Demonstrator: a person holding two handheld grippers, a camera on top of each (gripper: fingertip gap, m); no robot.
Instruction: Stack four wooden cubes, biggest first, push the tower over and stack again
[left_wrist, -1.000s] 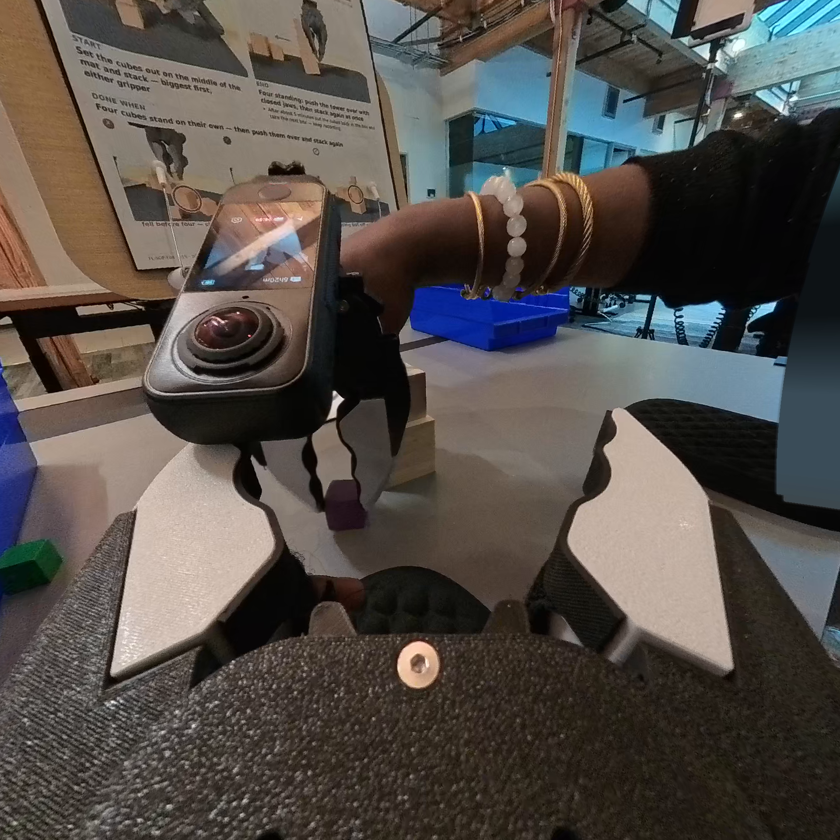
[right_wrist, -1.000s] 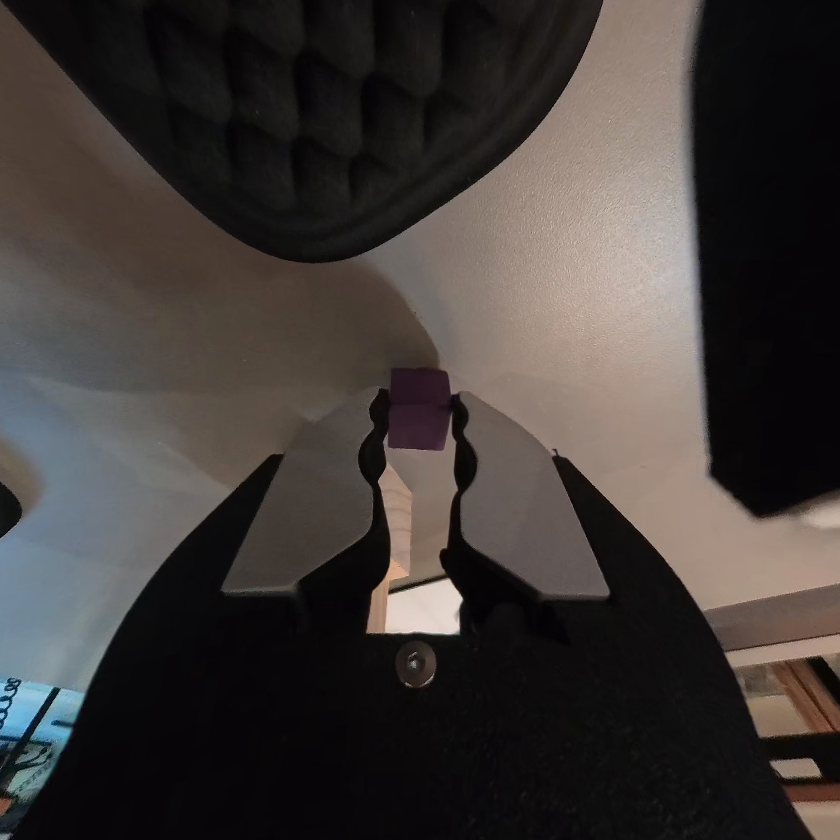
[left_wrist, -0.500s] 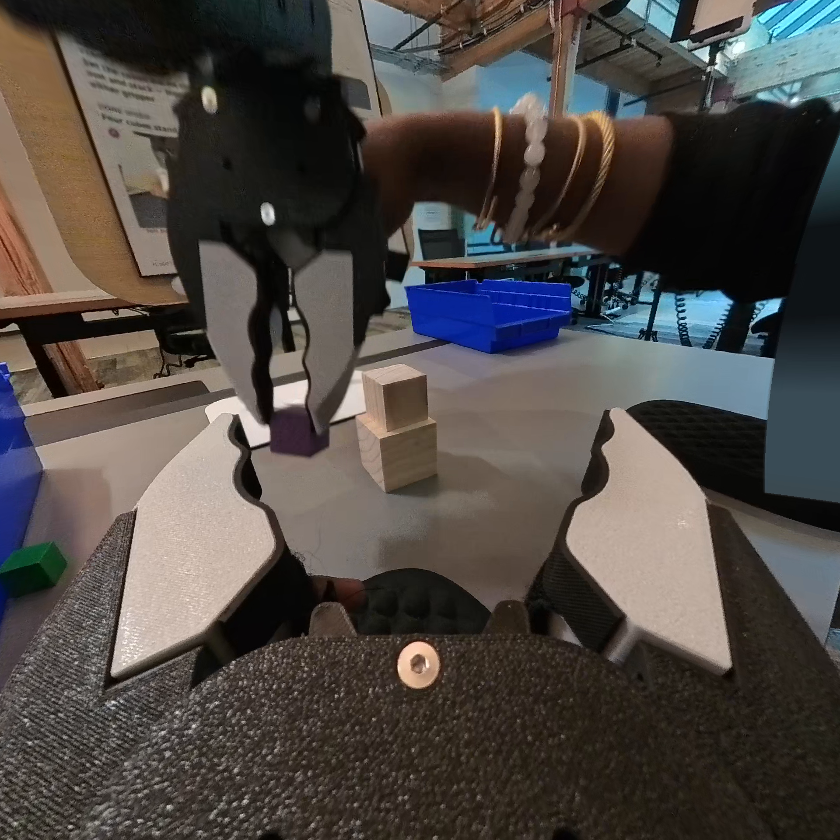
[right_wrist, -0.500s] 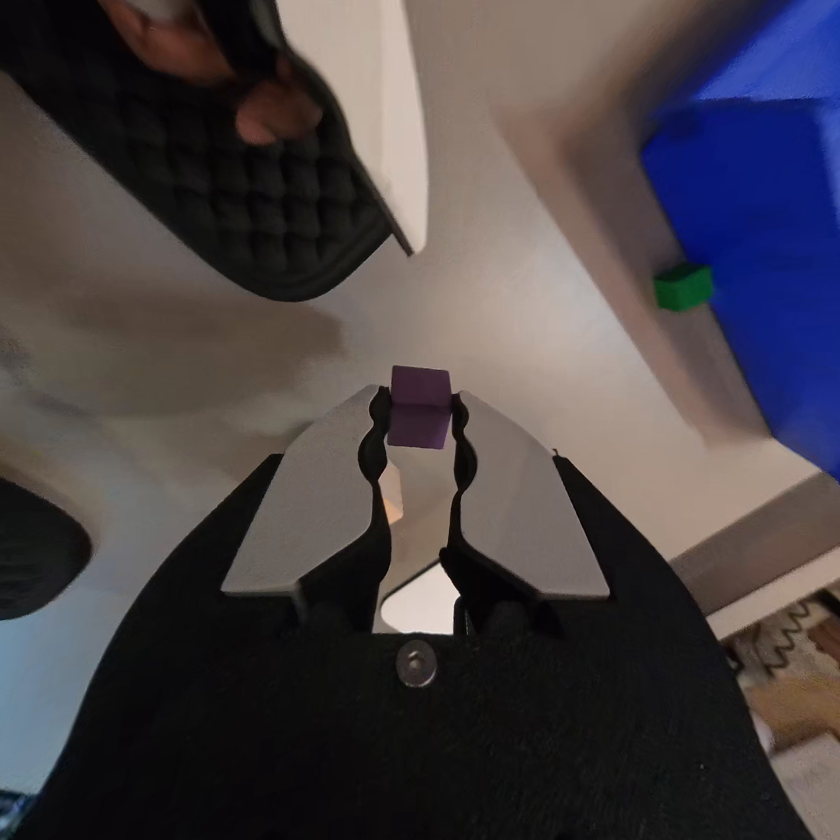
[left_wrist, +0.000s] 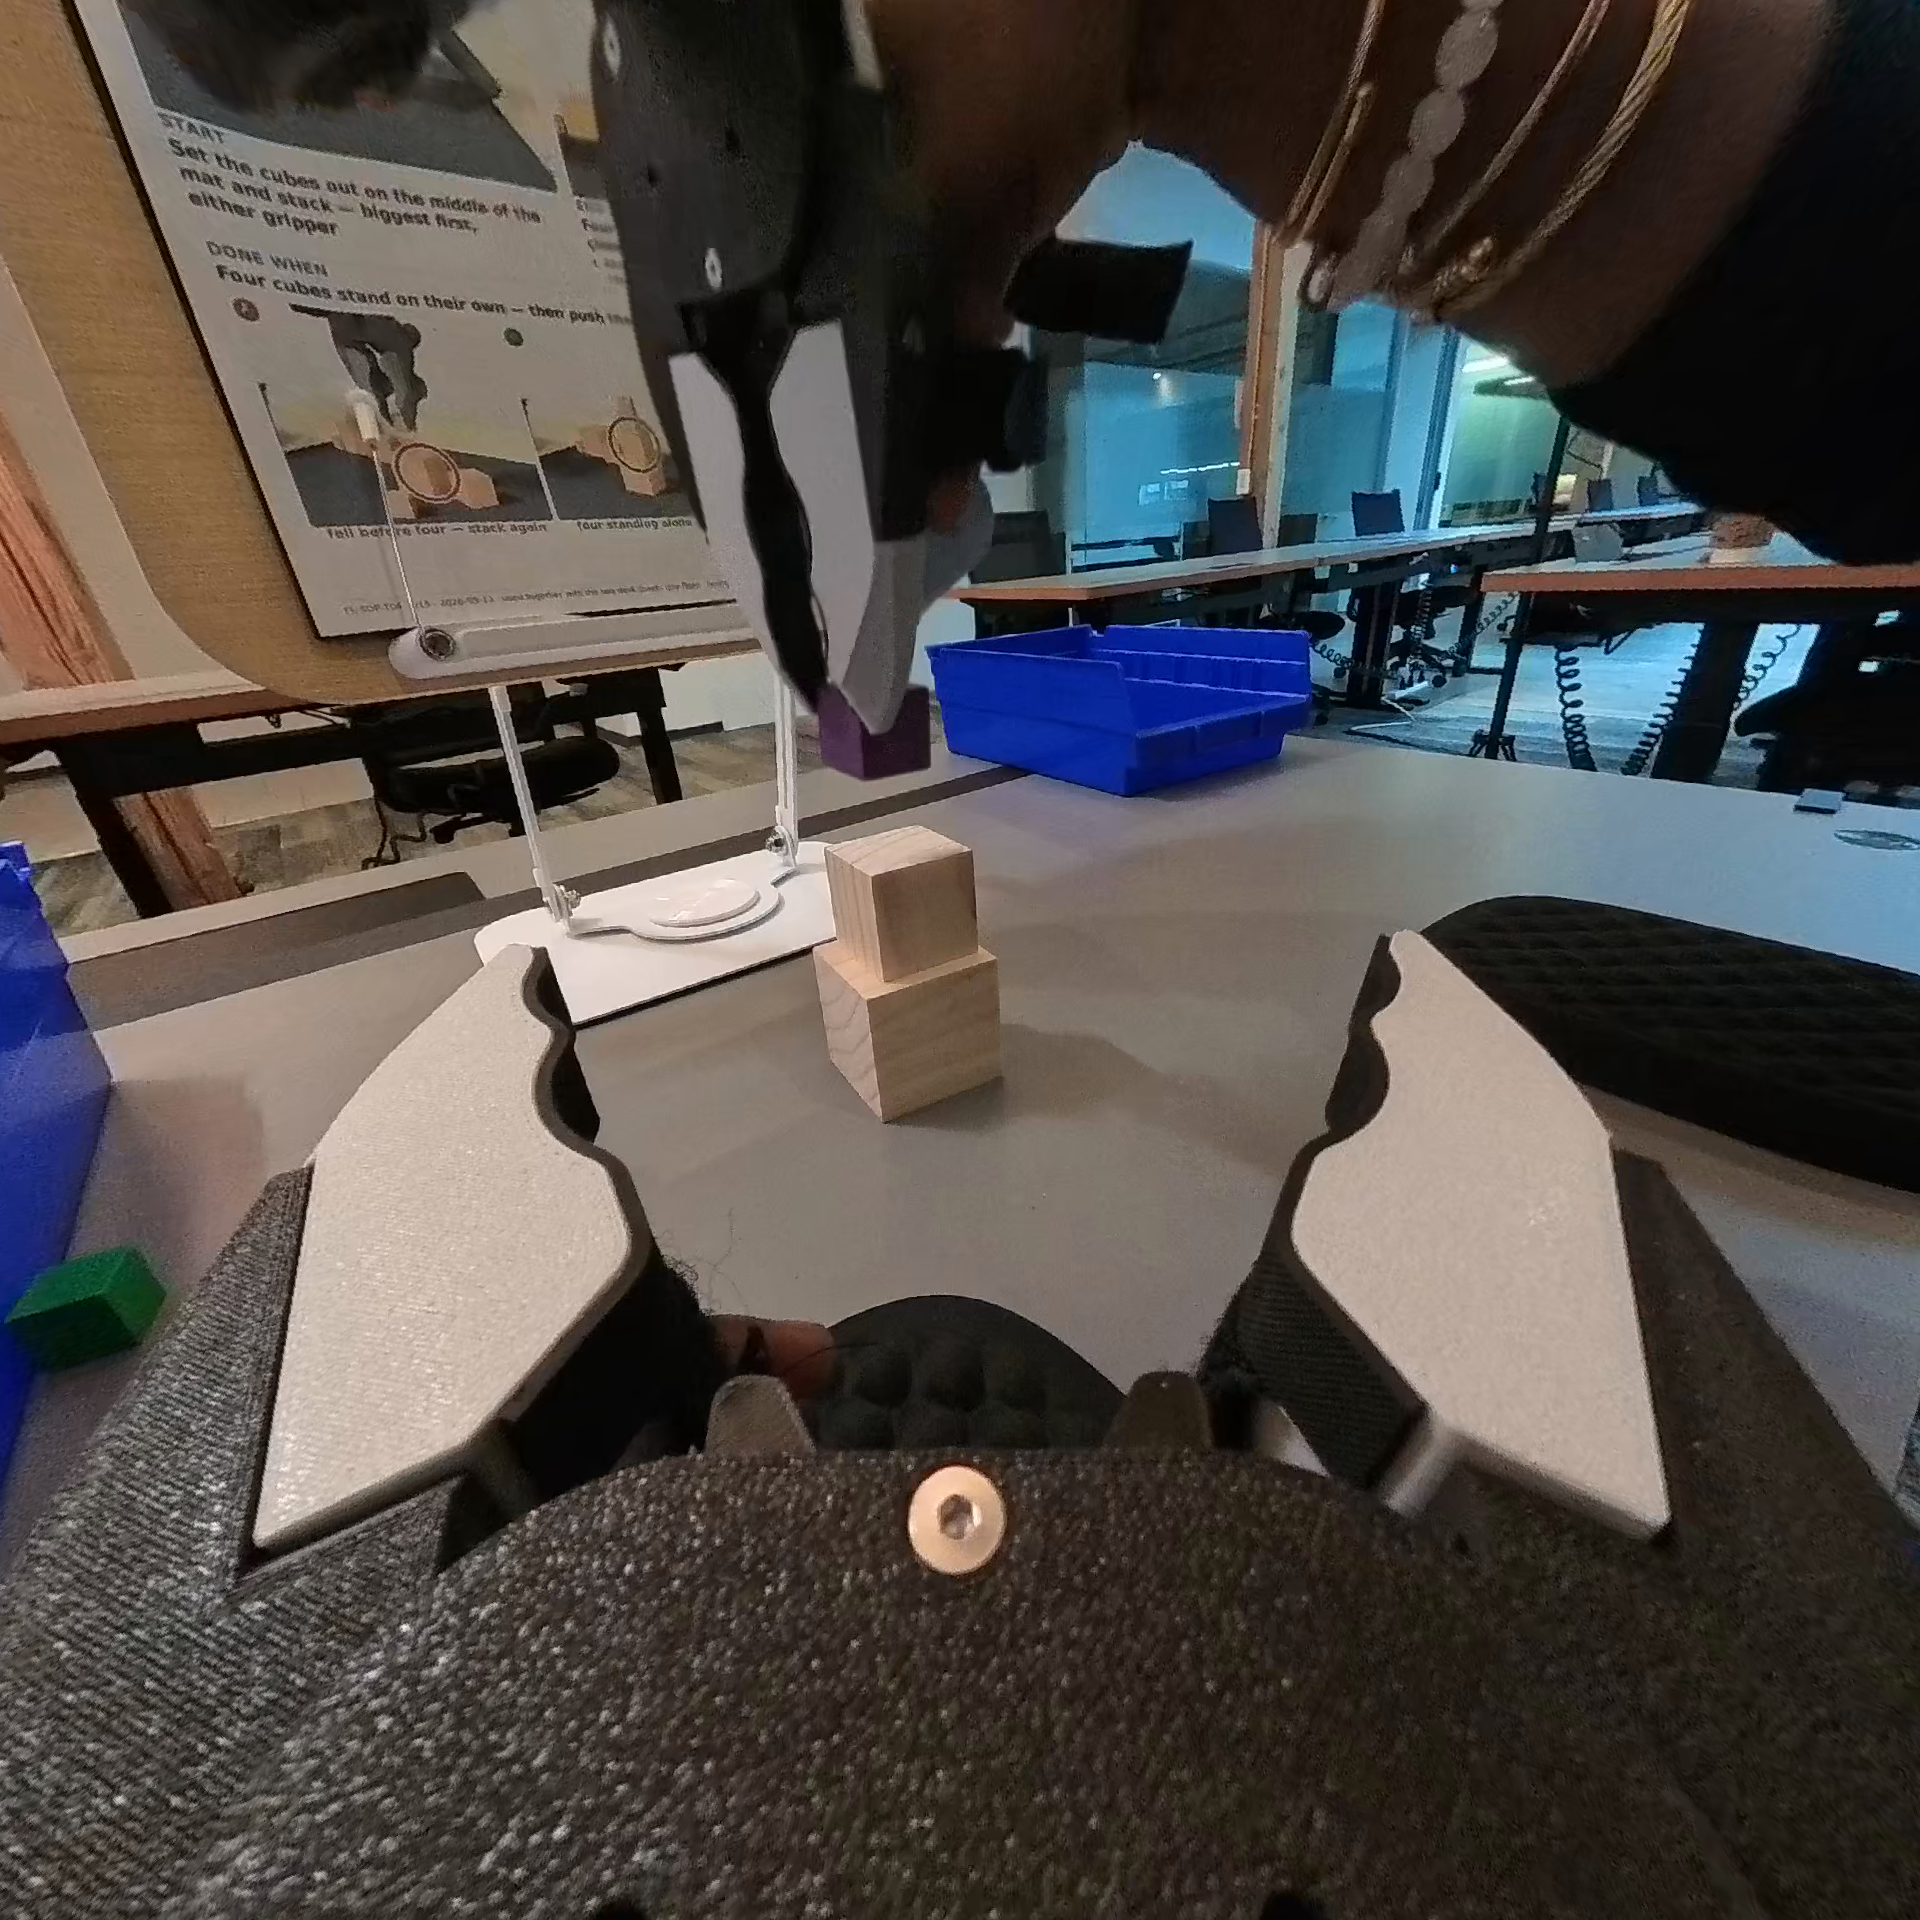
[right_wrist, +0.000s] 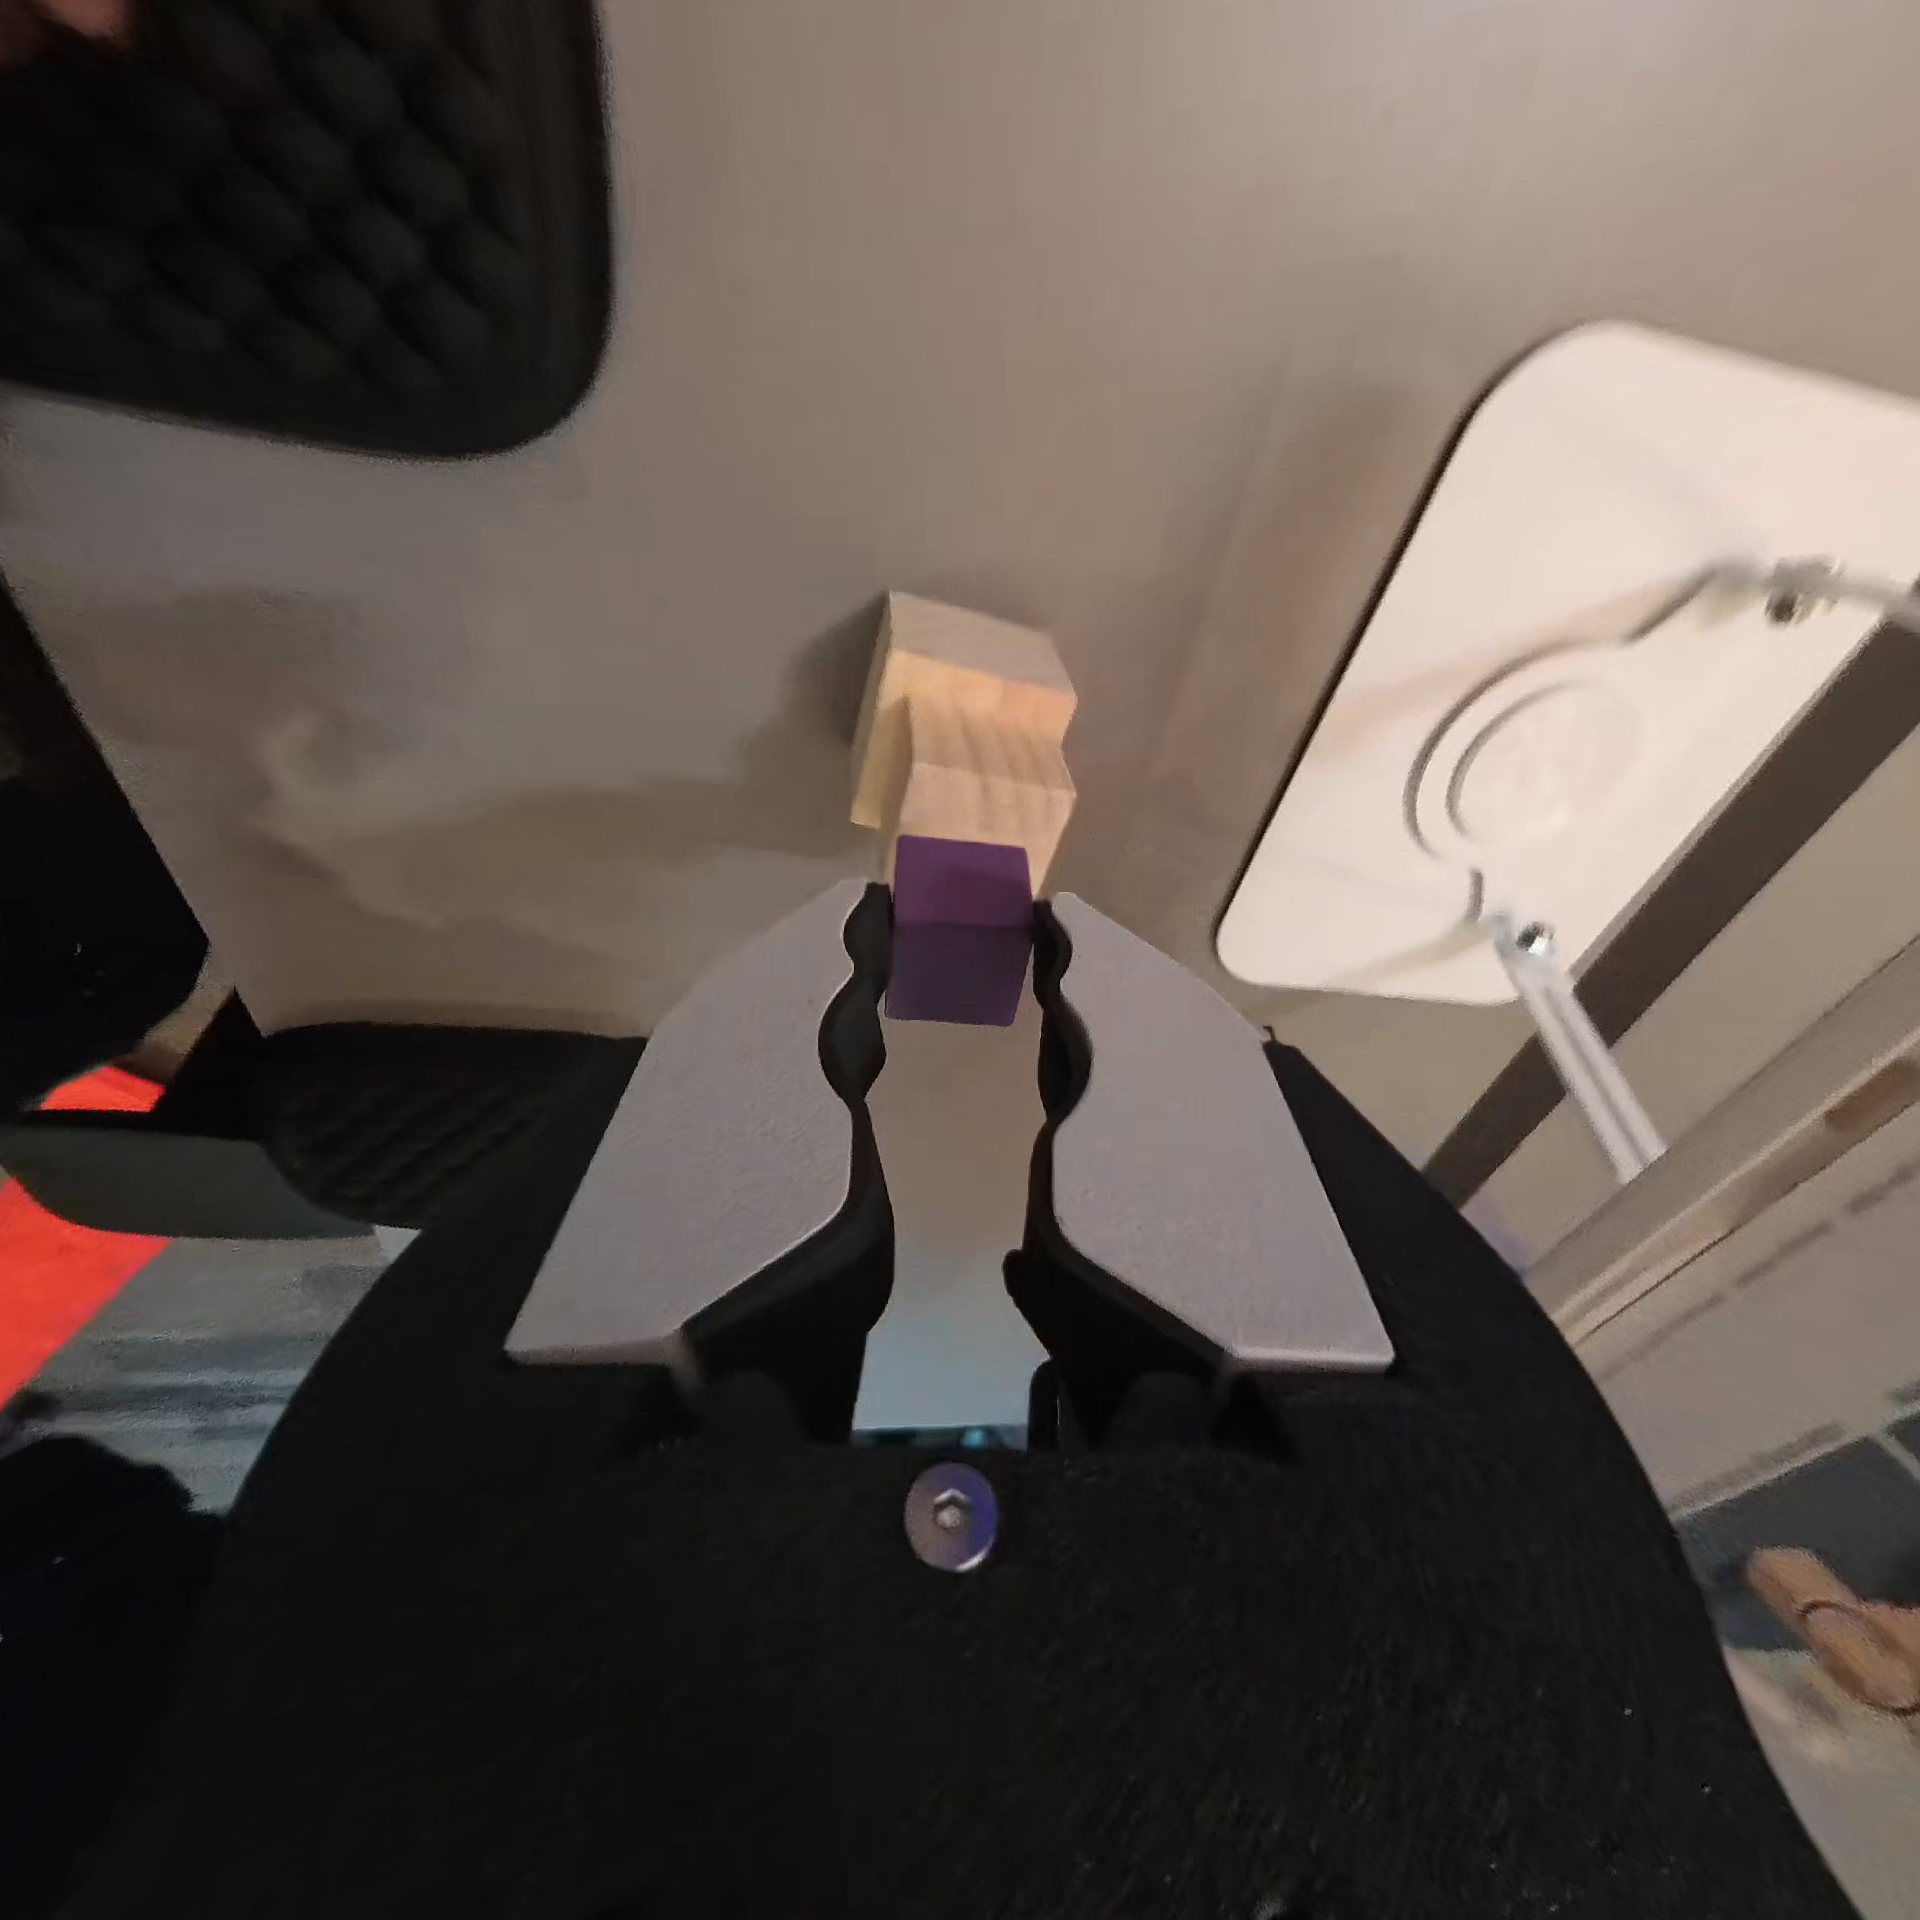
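My right gripper (right_wrist: 961, 920) is shut on a small purple cube (right_wrist: 961, 940), both pads pressing its sides. It holds the cube in the air above a stack of two wooden cubes (right_wrist: 966, 727). In the left wrist view the right gripper (left_wrist: 847, 707) points down with the purple cube (left_wrist: 875, 736) a little above the stack, a smaller wooden cube (left_wrist: 904, 902) on a larger one (left_wrist: 912, 1023). My left gripper (left_wrist: 961, 1023) is open wide and empty, low over the grey table (left_wrist: 1247, 935), with the stack ahead of its fingertips.
A white stand base (left_wrist: 665, 940) sits just behind the stack and carries an instruction poster (left_wrist: 395, 312). A blue bin (left_wrist: 1122, 696) stands at the back. A green cube (left_wrist: 88, 1304) lies at the left by another blue bin (left_wrist: 42, 1081). A black textured pad (left_wrist: 1683, 1039) lies right. Spacing between my two grippers at the tips: around 12 centimeters.
The right gripper has lifted the purple cube off the table and carried it up and right, over the wooden stack. The left gripper has stayed still and open.
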